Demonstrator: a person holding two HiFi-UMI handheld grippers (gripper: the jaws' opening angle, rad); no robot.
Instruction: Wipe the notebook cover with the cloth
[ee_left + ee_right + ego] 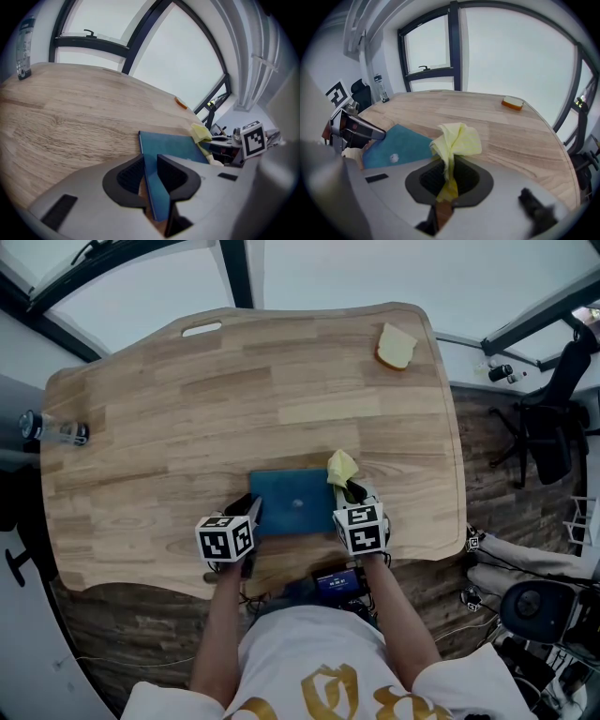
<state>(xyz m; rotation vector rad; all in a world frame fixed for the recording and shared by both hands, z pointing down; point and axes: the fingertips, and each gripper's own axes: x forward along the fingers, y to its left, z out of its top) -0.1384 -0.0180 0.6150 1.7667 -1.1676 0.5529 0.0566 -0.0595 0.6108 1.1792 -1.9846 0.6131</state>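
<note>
Looking down on a pale wooden worktop (187, 409) with rounded corners and a slot cut near its far edge; wood-look floor (487, 446) around it, big windows (511, 56) beyond, a dark office chair (553, 418) off to the right. A bottle (52, 430) stands at the left edge, partly cut off by the frame; at the far right corner lies a tan slab (396, 347), bread or sponge, I can't tell.

The blue notebook (292, 501) lies at the near edge, in the middle, cover up, long axis running left to right along that edge; there's a small pale mark on the cover. My left claw (149, 176) is narrow and clamped on the notebook's left edge, which stands between both pads. My right claw (449, 176) is closed on the yellow cloth (457, 140); the cloth bunches up above the jaws and sits at the notebook's far right corner.

From above, the marker cubes cover the notebook's near corners; whether the gripped edge is lifted off the wood, I can't make out.
</note>
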